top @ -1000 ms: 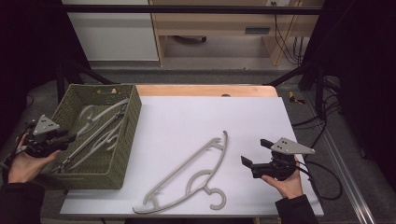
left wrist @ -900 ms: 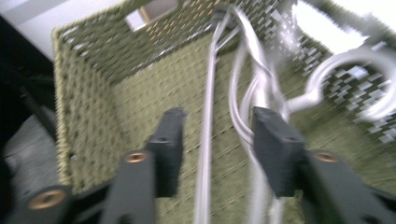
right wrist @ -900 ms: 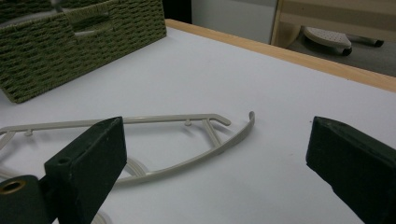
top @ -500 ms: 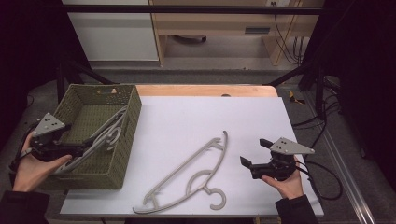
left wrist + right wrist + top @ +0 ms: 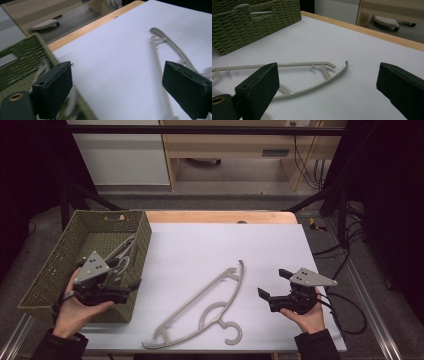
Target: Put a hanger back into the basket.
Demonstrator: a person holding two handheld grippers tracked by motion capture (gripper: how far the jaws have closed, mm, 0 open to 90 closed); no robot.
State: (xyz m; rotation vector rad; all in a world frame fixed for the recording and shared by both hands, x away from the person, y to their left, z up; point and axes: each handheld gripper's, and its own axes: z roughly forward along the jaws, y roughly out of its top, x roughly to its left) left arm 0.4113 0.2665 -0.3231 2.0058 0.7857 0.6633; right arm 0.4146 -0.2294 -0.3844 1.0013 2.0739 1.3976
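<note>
A: High view notes. Grey hanger (image 5: 202, 307) lies flat on the white desk (image 5: 200, 245), centre-front. Long axis runs diagonally: hook end near the front edge, far tip pointing up and to the right.

B: Which hand-held gripper is closer?

A: Right hand-held gripper (image 5: 272, 286) sits just beside the hanger's right side, low over the desk, jaws pointing left toward it. Jaws wide apart, nothing between them. Right gripper view puts the hanger (image 5: 287, 77) straight ahead between its jaws, a little farther out.

B: And the left one?

A: Left hand-held gripper (image 5: 131, 287) is at the near right wall of the green basket (image 5: 50, 270), jaws aimed right across the desk. It has just been opening; jaws now stand wide, empty. Left gripper view has the hanger (image 5: 170, 50) ahead and well apart, basket (image 5: 22, 57) rim at its side.

B: Anything in the basket?

A: More hangers (image 5: 122, 252) of the same grey, piled inside.

B: Judgement on the next move?

A: Probably the desk hanger goes to the basket. Right side is nearer; a short reach leftward meets the curved shoulder bar crosswise to its jaws.
</note>
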